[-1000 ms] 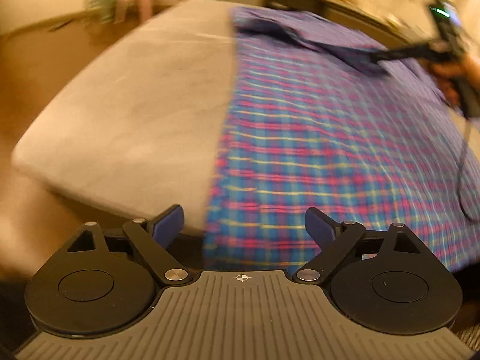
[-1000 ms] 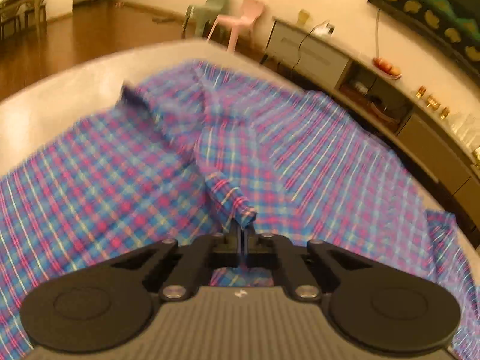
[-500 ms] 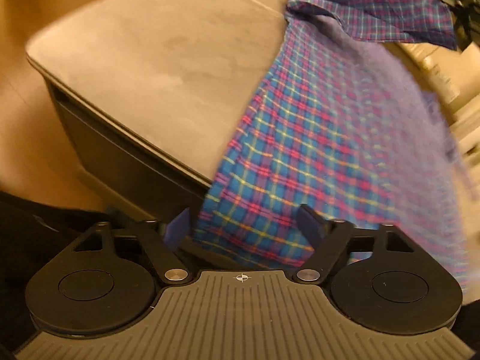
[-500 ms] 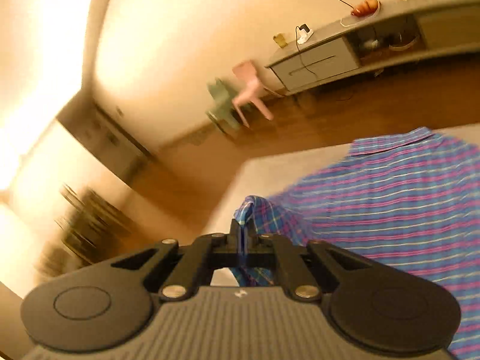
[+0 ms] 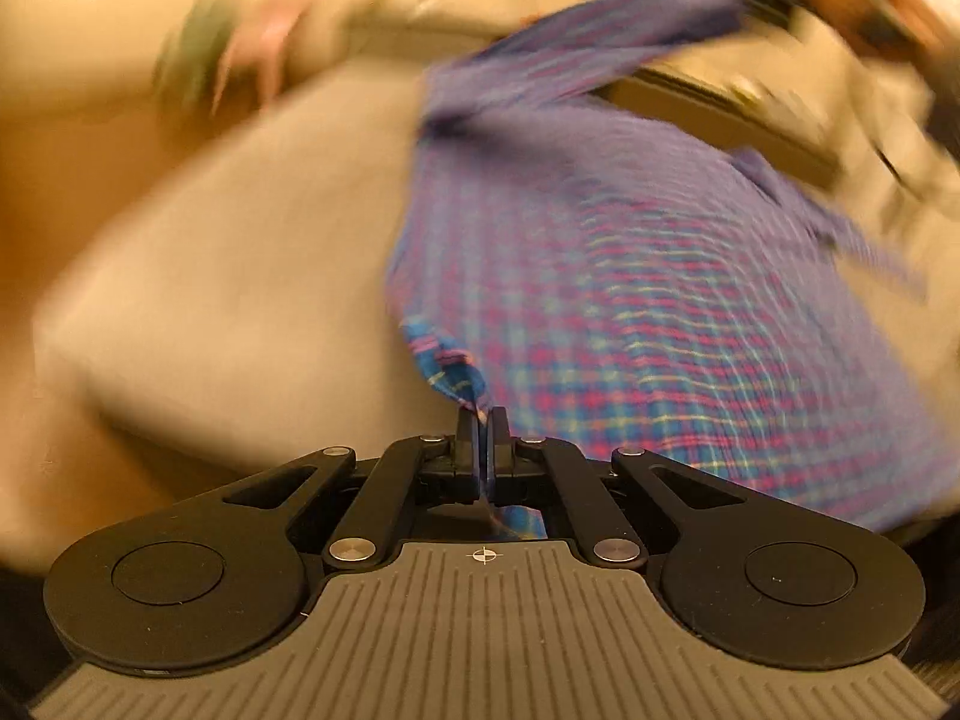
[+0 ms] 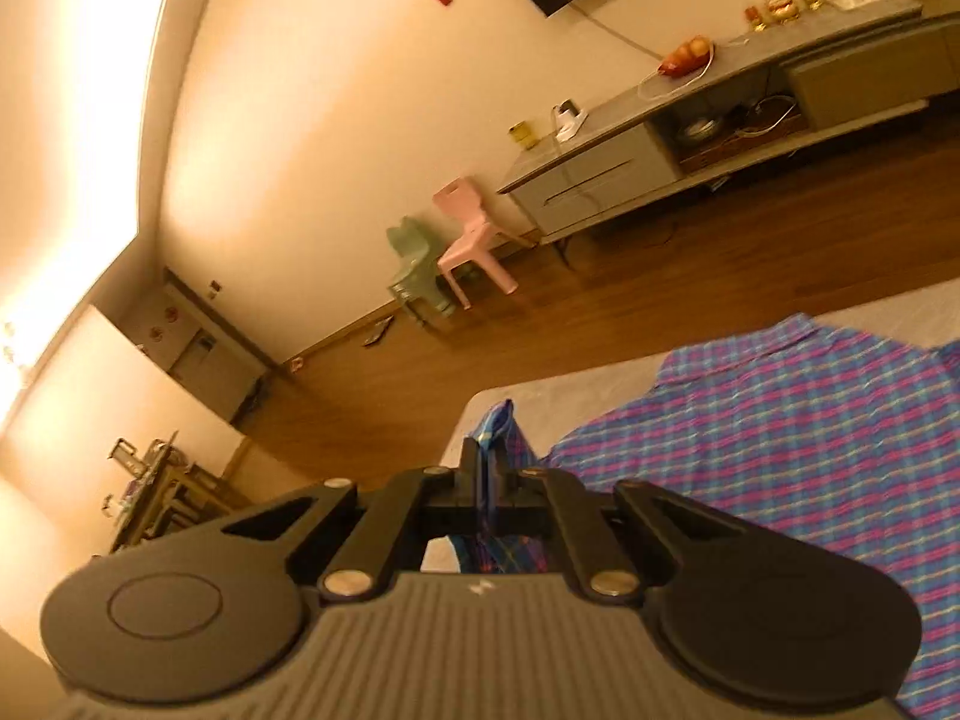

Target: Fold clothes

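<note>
A blue, pink and yellow plaid shirt [image 5: 660,300] lies spread over a grey table [image 5: 240,276]. My left gripper [image 5: 482,420] is shut on the shirt's near hem corner, with cloth pinched between the pads. In the right wrist view my right gripper [image 6: 485,456] is shut on another part of the plaid shirt [image 6: 780,450], a fold of cloth sticking up between its jaws. The left wrist view is blurred; at its top right a hand [image 5: 864,6] holds up the far part of the shirt.
Beyond the grey table's edge [image 6: 540,384] is wooden floor. A pink chair [image 6: 471,240] and a green chair [image 6: 414,273] stand by the wall. A long grey cabinet [image 6: 690,144] carries small items. A dining set [image 6: 156,492] is far left.
My left gripper closed on the shirt's near hem and lifted it. My right gripper rose and rolled with its pinch of cloth, pulling the far part of the shirt off the table.
</note>
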### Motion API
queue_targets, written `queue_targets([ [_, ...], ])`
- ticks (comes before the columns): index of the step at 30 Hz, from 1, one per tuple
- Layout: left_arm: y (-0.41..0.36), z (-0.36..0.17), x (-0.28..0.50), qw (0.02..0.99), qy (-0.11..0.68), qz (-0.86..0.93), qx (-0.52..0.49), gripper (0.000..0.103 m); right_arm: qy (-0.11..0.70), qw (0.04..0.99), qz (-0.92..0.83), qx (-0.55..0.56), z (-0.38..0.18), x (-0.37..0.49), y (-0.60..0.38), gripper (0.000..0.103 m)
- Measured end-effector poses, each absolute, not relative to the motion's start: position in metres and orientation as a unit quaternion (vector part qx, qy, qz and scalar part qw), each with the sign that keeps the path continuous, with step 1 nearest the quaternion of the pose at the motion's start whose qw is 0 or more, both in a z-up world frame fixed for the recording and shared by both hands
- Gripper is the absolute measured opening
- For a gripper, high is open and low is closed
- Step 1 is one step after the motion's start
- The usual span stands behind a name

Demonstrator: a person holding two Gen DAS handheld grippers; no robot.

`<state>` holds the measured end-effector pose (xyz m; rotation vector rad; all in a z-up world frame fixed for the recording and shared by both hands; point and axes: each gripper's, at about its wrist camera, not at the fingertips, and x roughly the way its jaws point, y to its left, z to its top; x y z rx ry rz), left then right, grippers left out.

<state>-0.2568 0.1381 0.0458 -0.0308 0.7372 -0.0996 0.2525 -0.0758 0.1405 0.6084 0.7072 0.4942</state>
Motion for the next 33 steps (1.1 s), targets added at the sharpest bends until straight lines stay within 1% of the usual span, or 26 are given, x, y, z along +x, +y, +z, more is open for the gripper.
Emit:
queue_targets([
  [2, 0.11, 0.06, -0.256, 0.937, 0.331, -0.09, 0.071, 0.0, 0.324, 0.872, 0.22, 0.292, 0.147, 0.253, -0.096, 0.002],
  [5, 0.073, 0.068, -0.255, 0.926, 0.301, -0.164, 0.157, 0.0, 0.304, 0.882, 0.182, 0.311, 0.153, 0.256, -0.141, 0.002],
  [8, 0.039, 0.061, -0.249, 0.899, 0.304, -0.238, 0.207, 0.0, 0.294, 0.883, 0.135, 0.34, 0.144, 0.258, -0.194, 0.002],
  [12, 0.009, 0.032, -0.238, 0.861, 0.333, -0.296, 0.246, 0.0, 0.302, 0.882, 0.08, 0.353, 0.116, 0.26, -0.24, 0.002],
  [16, -0.002, 0.009, -0.231, 0.827, 0.376, -0.329, 0.258, 0.0, 0.316, 0.876, 0.065, 0.358, 0.082, 0.264, -0.249, 0.002],
  [20, 0.01, 0.009, -0.238, 0.814, 0.389, -0.355, 0.245, 0.006, 0.326, 0.872, 0.069, 0.358, 0.062, 0.264, -0.245, 0.002],
  [21, 0.017, 0.011, -0.241, 0.811, 0.391, -0.365, 0.237, 0.01, 0.325, 0.873, 0.07, 0.358, 0.061, 0.261, -0.246, 0.002],
  [27, 0.049, 0.015, -0.244, 0.809, 0.401, -0.379, 0.205, 0.011, 0.302, 0.878, 0.096, 0.359, 0.08, 0.243, -0.245, 0.002],
  [31, 0.102, 0.031, -0.227, 0.848, 0.392, -0.336, 0.121, 0.011, 0.3, 0.886, 0.122, 0.331, 0.101, 0.231, -0.214, 0.002],
  [33, 0.122, 0.036, -0.223, 0.865, 0.384, -0.312, 0.087, 0.009, 0.297, 0.893, 0.126, 0.315, 0.112, 0.227, -0.197, 0.003],
])
